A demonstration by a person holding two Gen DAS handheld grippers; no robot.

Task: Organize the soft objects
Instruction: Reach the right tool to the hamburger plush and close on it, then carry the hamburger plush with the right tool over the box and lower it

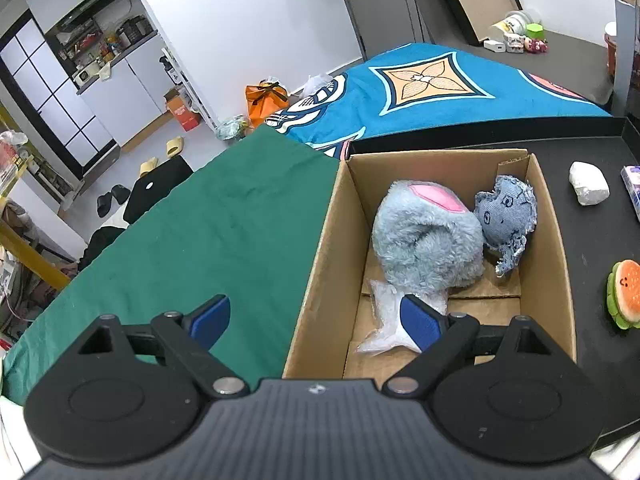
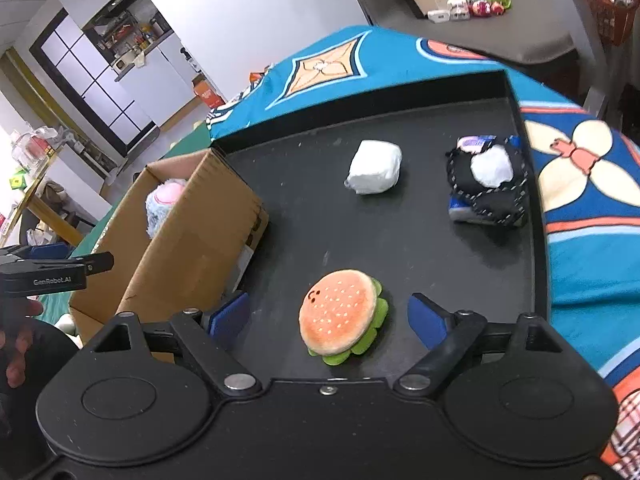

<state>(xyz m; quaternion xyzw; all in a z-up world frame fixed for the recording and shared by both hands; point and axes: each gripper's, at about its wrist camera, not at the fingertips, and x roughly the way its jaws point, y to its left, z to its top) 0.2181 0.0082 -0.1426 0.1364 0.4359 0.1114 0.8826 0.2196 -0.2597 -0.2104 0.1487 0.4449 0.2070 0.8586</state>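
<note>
A plush hamburger lies on the black tray. My right gripper is open around it, with a blue pad on each side and a gap to both. The same hamburger shows at the right edge of the left wrist view. A cardboard box holds a grey furry plush with a pink patch, a denim doll head and a clear plastic bag. My left gripper is open and straddles the box's left wall, holding nothing.
A white soft lump and a black-and-white plush on a blue pack sit further back on the tray. The box stands at the tray's left. A green cloth lies left of the box. A blue patterned blanket lies behind.
</note>
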